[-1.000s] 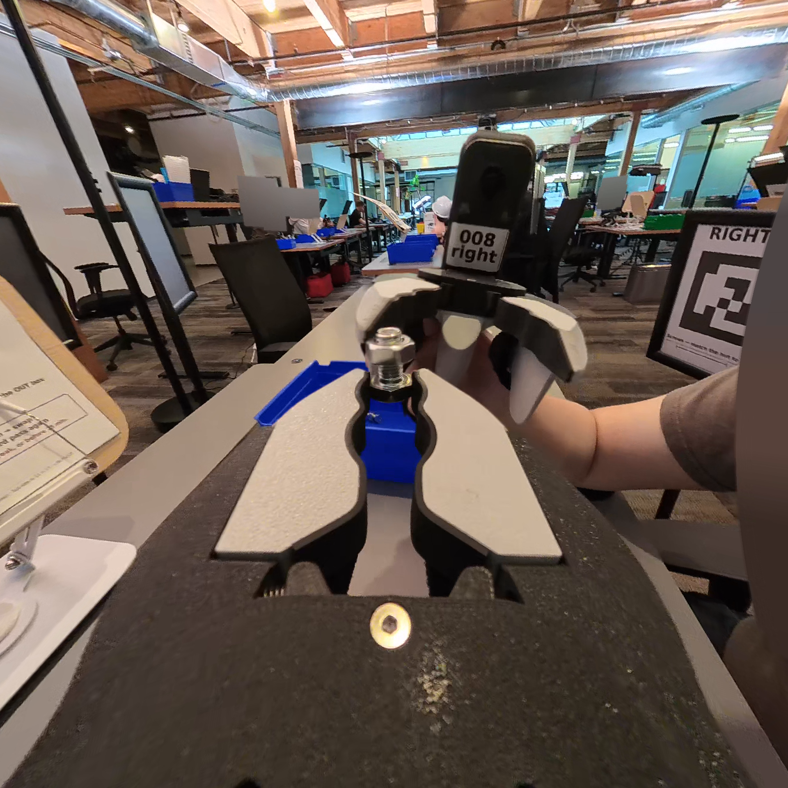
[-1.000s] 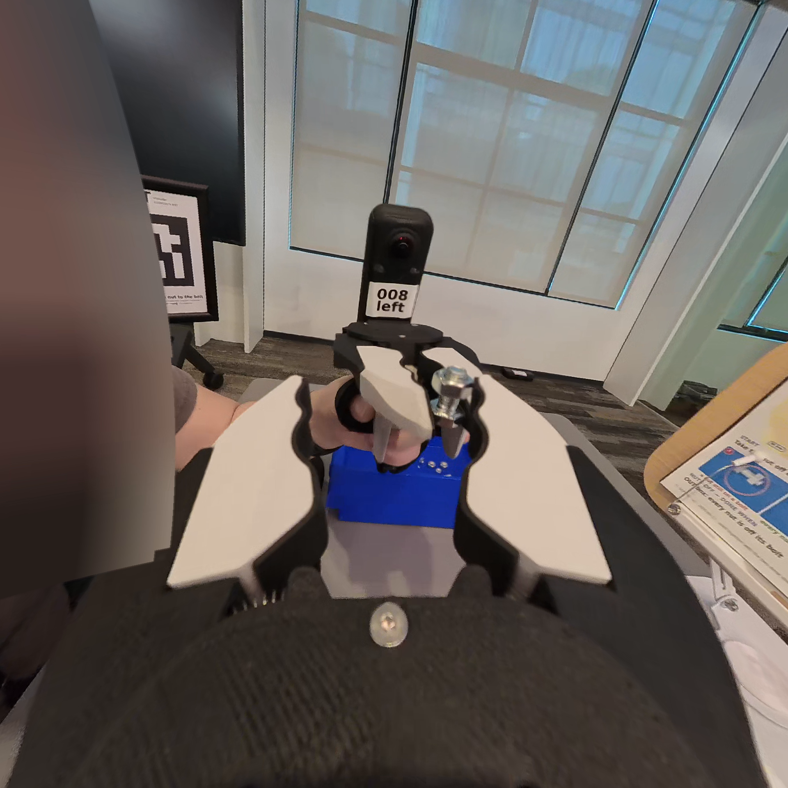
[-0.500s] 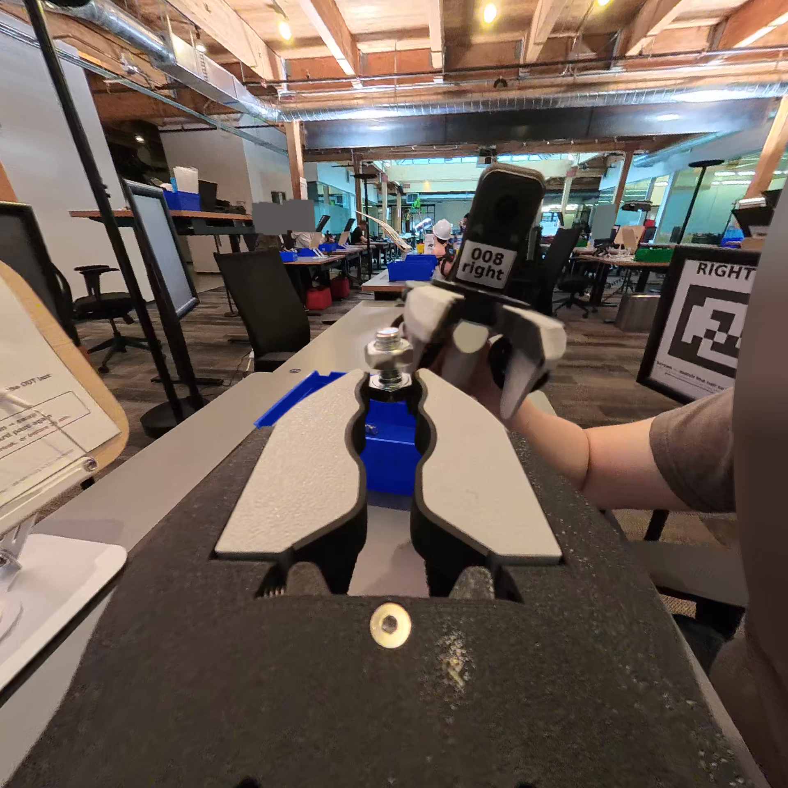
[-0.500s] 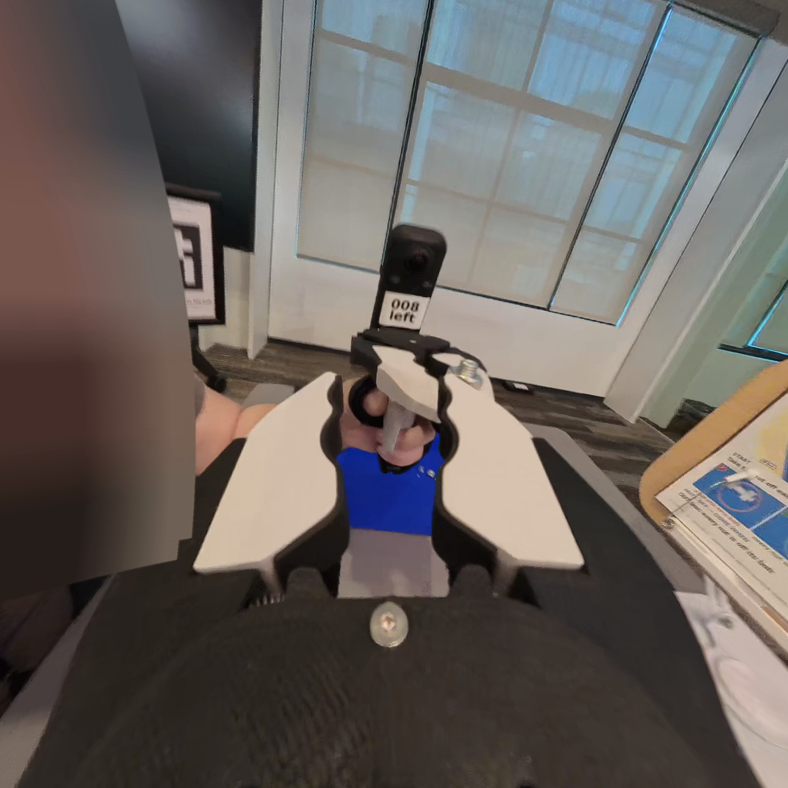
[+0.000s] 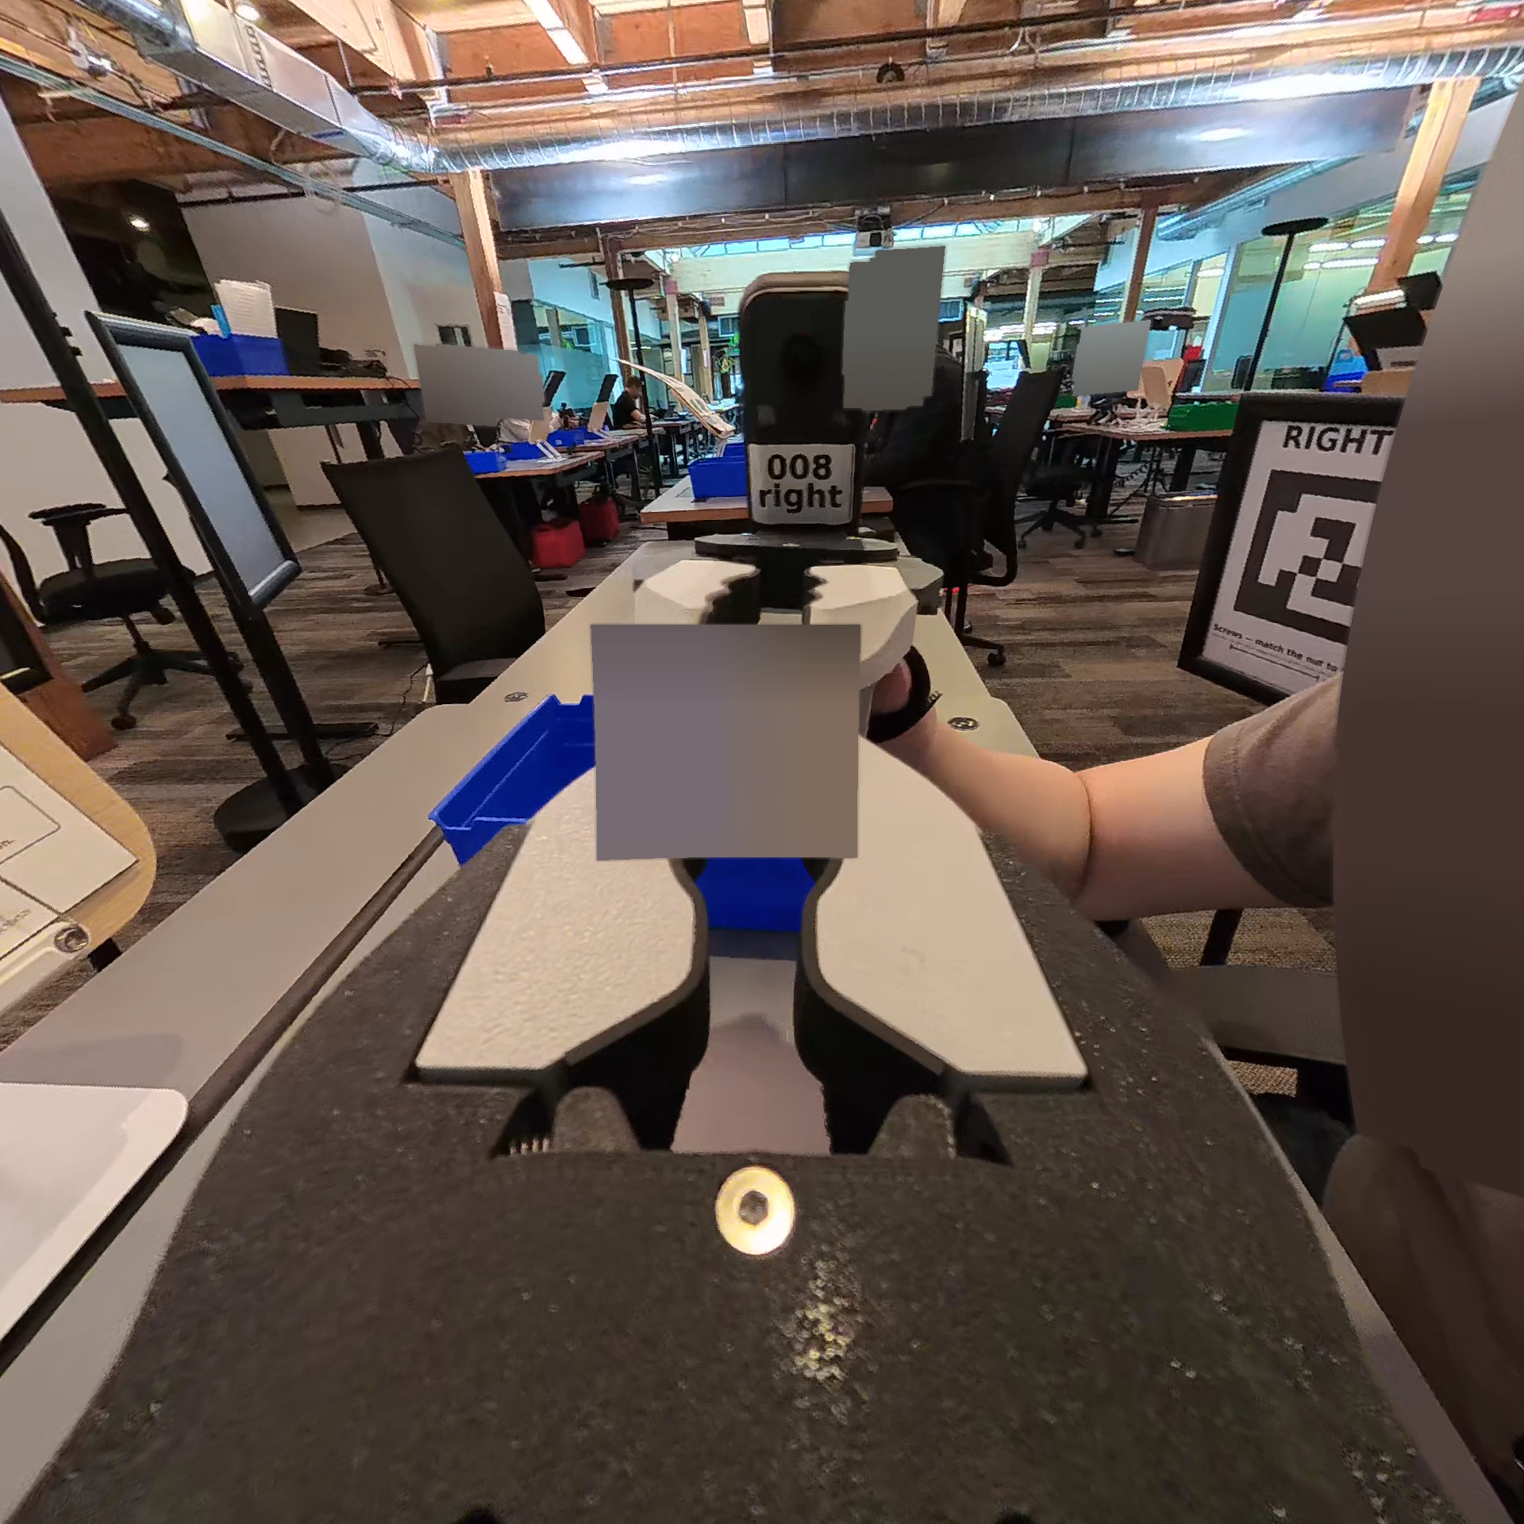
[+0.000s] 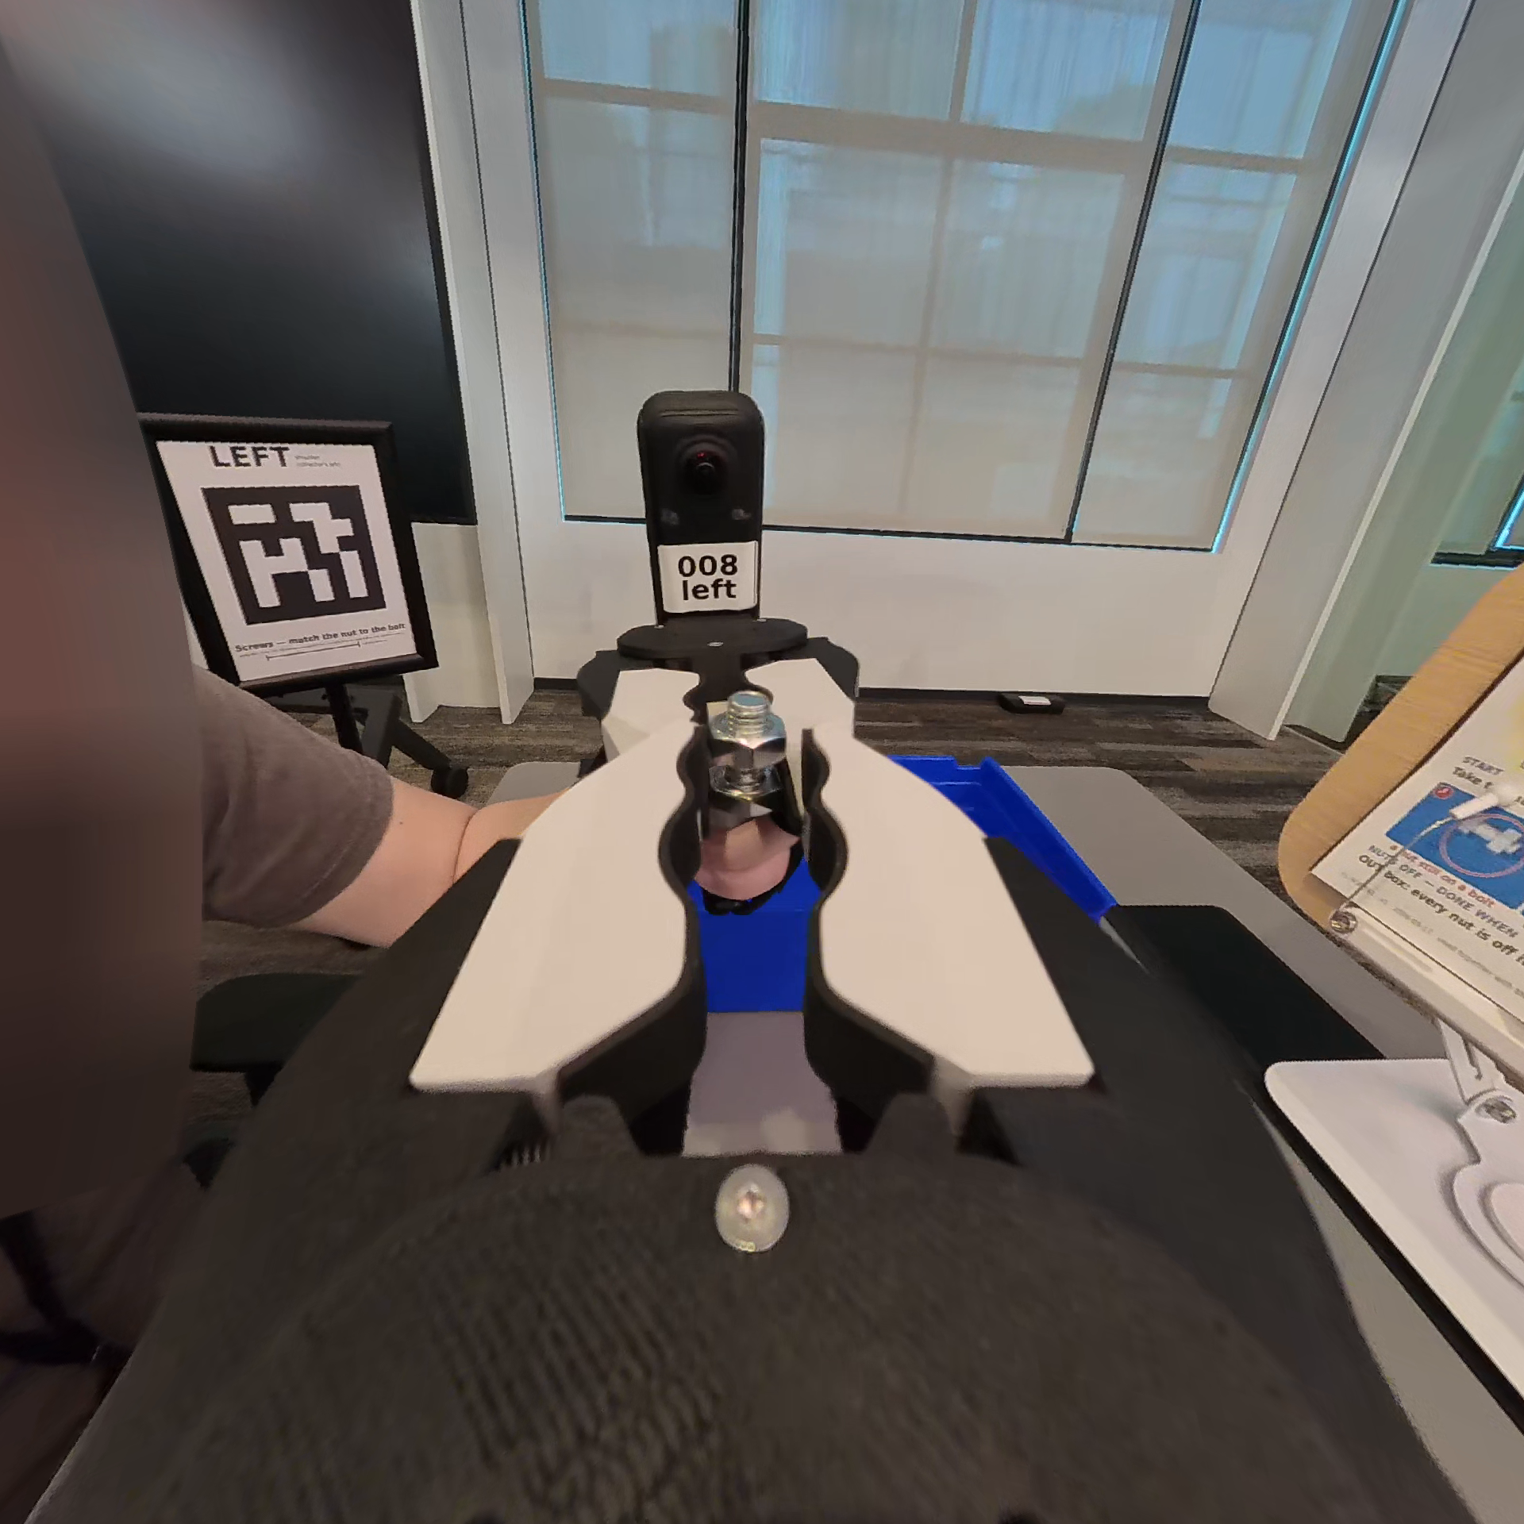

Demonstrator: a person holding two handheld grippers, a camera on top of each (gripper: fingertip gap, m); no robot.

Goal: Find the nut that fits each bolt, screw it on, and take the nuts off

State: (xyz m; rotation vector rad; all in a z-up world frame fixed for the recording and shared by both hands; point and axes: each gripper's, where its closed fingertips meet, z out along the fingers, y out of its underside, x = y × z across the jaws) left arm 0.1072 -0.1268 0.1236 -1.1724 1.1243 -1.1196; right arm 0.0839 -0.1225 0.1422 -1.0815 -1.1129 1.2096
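A silver bolt [image 6: 746, 706] stands upright with a hex nut [image 6: 742, 746] threaded on it, between the two facing grippers and above the blue bin [image 6: 1014, 833]. My right gripper [image 6: 746, 763] has its jaws drawn in on either side of the nut and looks shut on it. My left gripper faces it from behind, fingers [image 6: 647, 701] close together, holding the bolt by its lower end. In the left wrist view a blurred patch hides my left fingertips and the bolt; only the rear of the fingers [image 5: 594, 924] shows, with a narrow gap. The right gripper [image 5: 775, 590] shows beyond it.
The blue bin [image 5: 511, 783] sits on the grey table [image 5: 247, 932] under both grippers. An instruction board on a stand [image 6: 1443, 825] is at the table's side. Framed marker signs [image 6: 284, 552] [image 5: 1311, 552] stand off the table ends. A forearm [image 5: 1023, 816] reaches in. The grippers are tip to tip, or close to it.
My right gripper was open and off to one side; it has moved square onto the bolt and closed around the nut. My left gripper has kept its grip.
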